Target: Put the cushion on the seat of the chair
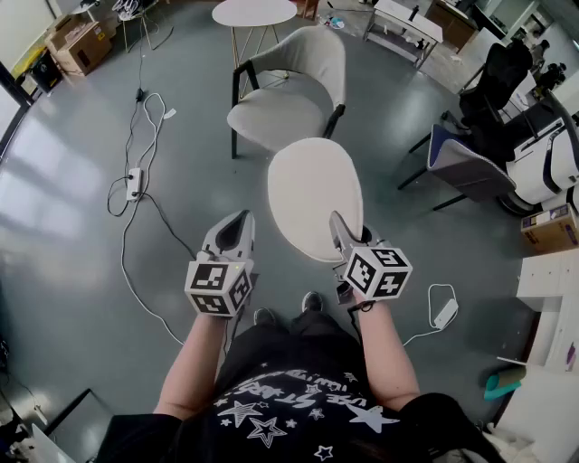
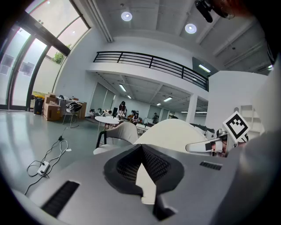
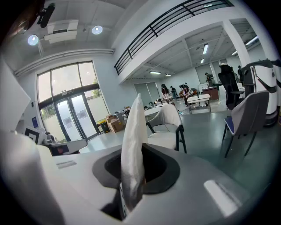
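1 cushion [image 1: 315,197], 2 tongs [image 1: 237,222] [image 1: 336,220], 3 chairs [image 1: 280,99] [image 1: 466,167] [image 1: 493,81], 1 rnd table [image 1: 254,12], 2 pwr strips [image 1: 135,184] [image 1: 446,313]

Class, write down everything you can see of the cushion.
The cushion is off-white, oval, thin and soft-looking, like plain fabric. It is held in the air roughly upright on edge, its near rim pinched in the right tongs. Nothing else touches it; it is short of the chair.

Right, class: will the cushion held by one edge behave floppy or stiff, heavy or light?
Probably fairly stiff: the cushion, pinched at one edge by the right gripper, juts out flat without drooping. Likely light, since that one pinch carries it.
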A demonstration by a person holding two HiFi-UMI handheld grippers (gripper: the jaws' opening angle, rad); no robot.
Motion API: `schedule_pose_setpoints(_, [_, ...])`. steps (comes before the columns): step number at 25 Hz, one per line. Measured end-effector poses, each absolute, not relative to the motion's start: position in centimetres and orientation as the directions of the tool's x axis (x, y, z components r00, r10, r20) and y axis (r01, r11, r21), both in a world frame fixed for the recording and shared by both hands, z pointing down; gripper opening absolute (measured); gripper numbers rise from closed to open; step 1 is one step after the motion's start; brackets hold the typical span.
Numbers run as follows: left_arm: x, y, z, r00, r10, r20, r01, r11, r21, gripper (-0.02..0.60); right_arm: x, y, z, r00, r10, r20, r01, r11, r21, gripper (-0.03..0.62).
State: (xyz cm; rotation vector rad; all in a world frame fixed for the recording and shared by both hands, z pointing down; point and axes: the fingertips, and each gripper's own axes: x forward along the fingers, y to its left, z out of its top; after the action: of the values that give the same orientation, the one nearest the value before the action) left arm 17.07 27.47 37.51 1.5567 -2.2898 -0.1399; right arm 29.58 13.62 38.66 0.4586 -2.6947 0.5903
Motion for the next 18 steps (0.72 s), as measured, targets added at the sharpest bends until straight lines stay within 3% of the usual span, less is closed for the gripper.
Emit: schedule_pose_setpoints(18, [17.0, 31.0, 36.2, -0.351, -0.913, 0.210, -0.885, 0.397, 0.242, 0.009, 29.2, 15.2, 36.6, -0.896, -0.265, 0.357, -0.384, 0.865, -0.322, 0.057])
